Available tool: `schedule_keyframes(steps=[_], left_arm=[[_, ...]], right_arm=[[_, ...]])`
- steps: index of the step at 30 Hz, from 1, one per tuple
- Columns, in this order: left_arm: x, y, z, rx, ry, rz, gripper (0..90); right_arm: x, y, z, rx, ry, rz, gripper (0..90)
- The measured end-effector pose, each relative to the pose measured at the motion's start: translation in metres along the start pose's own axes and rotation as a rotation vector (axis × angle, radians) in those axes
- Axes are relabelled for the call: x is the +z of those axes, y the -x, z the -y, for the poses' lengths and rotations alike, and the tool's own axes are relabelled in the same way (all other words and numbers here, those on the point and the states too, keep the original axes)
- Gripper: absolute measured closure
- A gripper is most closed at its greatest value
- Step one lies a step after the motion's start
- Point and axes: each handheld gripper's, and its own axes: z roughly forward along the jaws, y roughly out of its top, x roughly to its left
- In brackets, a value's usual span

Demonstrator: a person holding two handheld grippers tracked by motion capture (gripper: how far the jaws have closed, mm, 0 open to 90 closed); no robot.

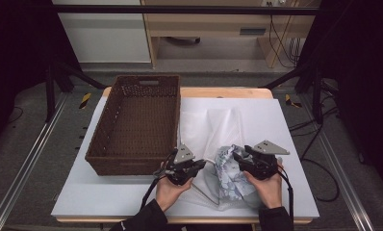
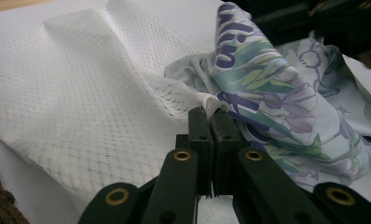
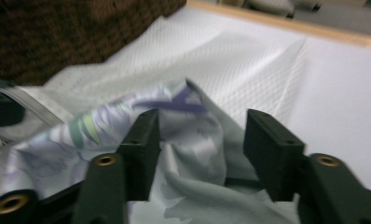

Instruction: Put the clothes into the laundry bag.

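White mesh bag (image 2: 81,107) lies flat on the table (image 1: 286,144) right of the wicker basket (image 1: 136,125), with a crumpled floral-print cloth (image 2: 277,102) bunched at its near end. Left gripper (image 2: 210,112) is pinched tight on the bag's hem. Right gripper (image 3: 200,135) has its jaws apart, straddling a fold of cloth without squeezing it.

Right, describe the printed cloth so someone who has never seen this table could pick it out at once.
Start at the brown woven basket on the left of the white table. To its right lies a white mesh cloth, and at that cloth's near edge, in front of the right hand-held gripper, sits the printed cloth. It alone is crumpled and patterned with purple and green flowers; the mesh cloth is plain white.
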Motion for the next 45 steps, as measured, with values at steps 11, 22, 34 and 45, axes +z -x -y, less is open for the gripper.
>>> schedule_keyframes(steps=[11,22,34,45], left_arm=[[0.002,-0.004,0.001,-0.013,-0.012,-0.010,88.2],[0.005,0.000,-0.022,-0.030,0.000,-0.025,88.3],[-0.003,0.016,-0.019,0.043,0.009,-0.035,88.5],[-0.009,0.007,0.005,0.036,-0.009,-0.042,88.2]], right_arm=[[0.010,-0.007,0.007,-0.038,-0.047,-0.098,87.0],[-0.020,-0.060,0.012,-0.136,0.055,-0.371,86.7],[0.047,-0.071,0.020,-0.084,-0.091,-0.141,85.8],[-0.007,-0.058,0.007,-0.074,0.050,-0.227,61.8]])
